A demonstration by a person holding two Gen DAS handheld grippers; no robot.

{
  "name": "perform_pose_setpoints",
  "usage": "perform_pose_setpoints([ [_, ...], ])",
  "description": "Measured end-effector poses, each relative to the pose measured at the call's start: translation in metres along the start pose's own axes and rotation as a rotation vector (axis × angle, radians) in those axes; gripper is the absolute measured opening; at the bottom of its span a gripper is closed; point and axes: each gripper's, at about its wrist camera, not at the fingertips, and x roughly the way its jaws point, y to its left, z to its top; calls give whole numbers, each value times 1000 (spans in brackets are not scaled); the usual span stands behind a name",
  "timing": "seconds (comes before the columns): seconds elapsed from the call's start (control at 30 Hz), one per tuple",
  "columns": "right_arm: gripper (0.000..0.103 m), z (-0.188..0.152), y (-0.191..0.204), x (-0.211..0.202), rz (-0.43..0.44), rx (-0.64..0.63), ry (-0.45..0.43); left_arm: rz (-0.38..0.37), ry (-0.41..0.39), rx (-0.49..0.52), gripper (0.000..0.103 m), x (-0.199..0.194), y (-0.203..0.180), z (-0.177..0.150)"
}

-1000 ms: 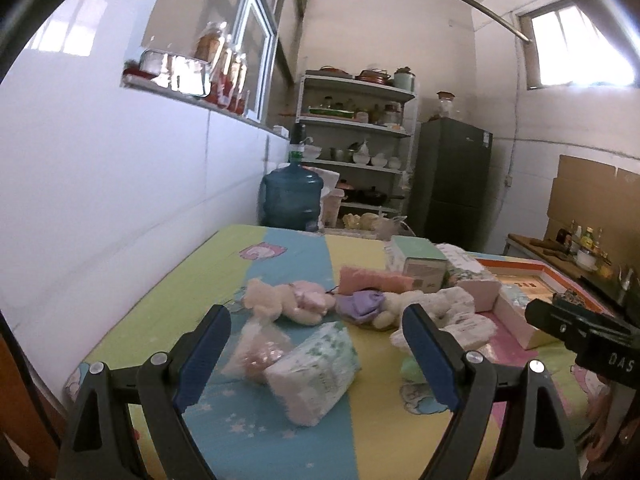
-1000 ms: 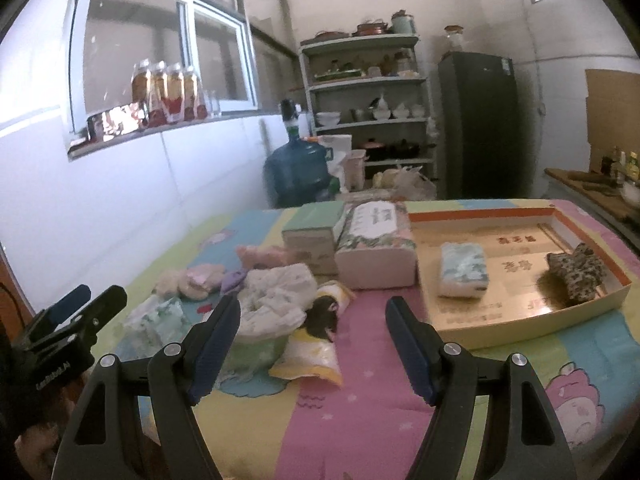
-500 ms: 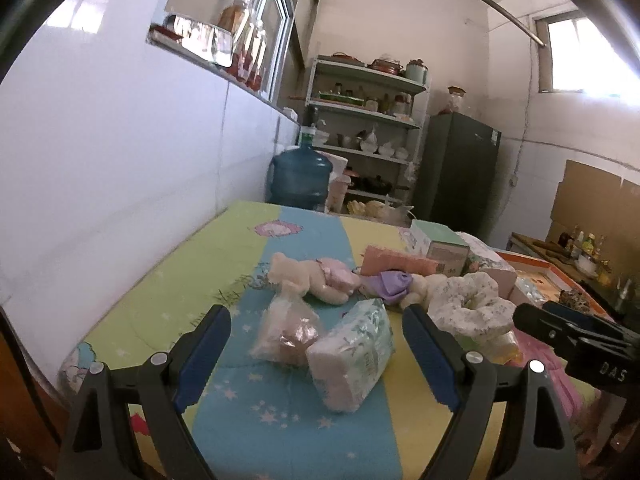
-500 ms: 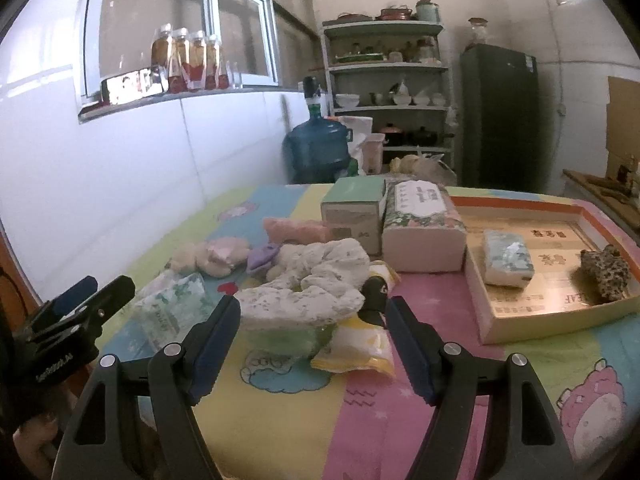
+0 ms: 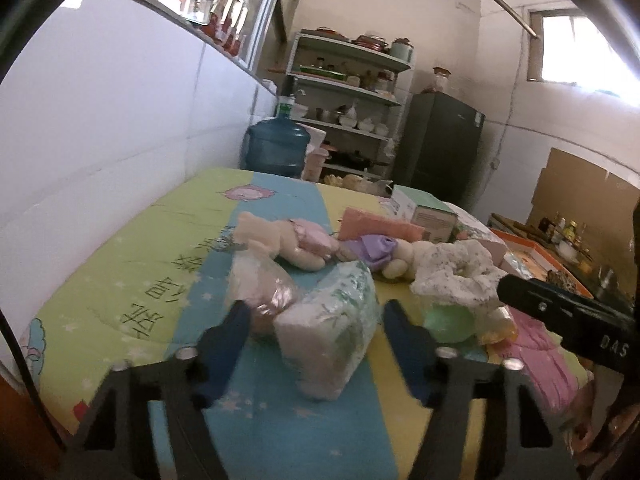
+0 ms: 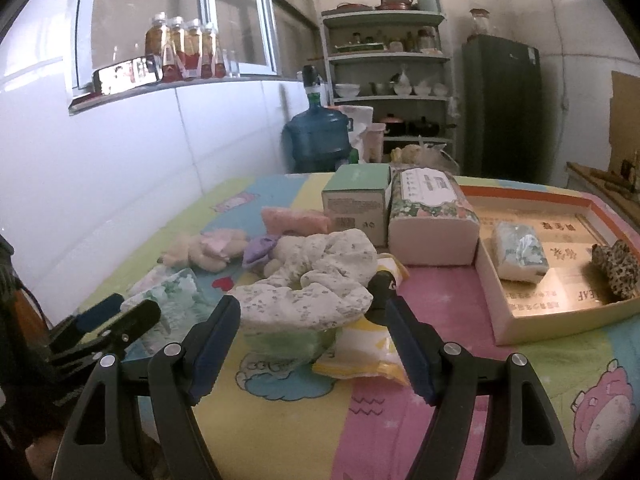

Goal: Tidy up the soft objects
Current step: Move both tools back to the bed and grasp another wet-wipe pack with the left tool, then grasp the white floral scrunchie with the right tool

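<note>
While two soft items [image 6: 520, 254] already lie in the tray [image 6: 560, 322], most wait outside; left gripper [image 5: 316, 322] fingers have just been closing around (not yet pressing) the tissue pack [image 5: 332, 328], right gripper [image 6: 314, 330] fingers apart.

Crinkly glossy plastic wraps the tissue pack [image 5: 334, 324]; the scrunchie [image 6: 312, 284] is matt floral cloth.

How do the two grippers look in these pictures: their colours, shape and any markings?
Both are alike. The left gripper and right gripper have black angular frames with two long fingers, each faced with a dark blue pad. Round silver screws sit on the finger bases. Seen from the left camera, the right gripper's black body bears white letters "DAS". No cables or sleeves are visible.
</note>
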Motion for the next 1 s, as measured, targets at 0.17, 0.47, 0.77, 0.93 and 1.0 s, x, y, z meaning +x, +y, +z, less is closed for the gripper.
perform_pose_setpoints([
  [0.17,76,0,-4,3,1,17,2,-43,9,10,33,2,-5,-3],
  [0.47,77,3,-15,8,14,48,2,-99,-7,42,25,-6,-22,-2],
  [0.77,25,3,-16,24,64,35,69,-91,-41,44,25,-18,-26,5],
  [0.93,9,5,-16,17,81,35,47,-91,-40,42,25,-18,-26,5],
  [1.0,9,6,-16,12,86,31,28,-90,-41,42,25,-20,-26,6],
])
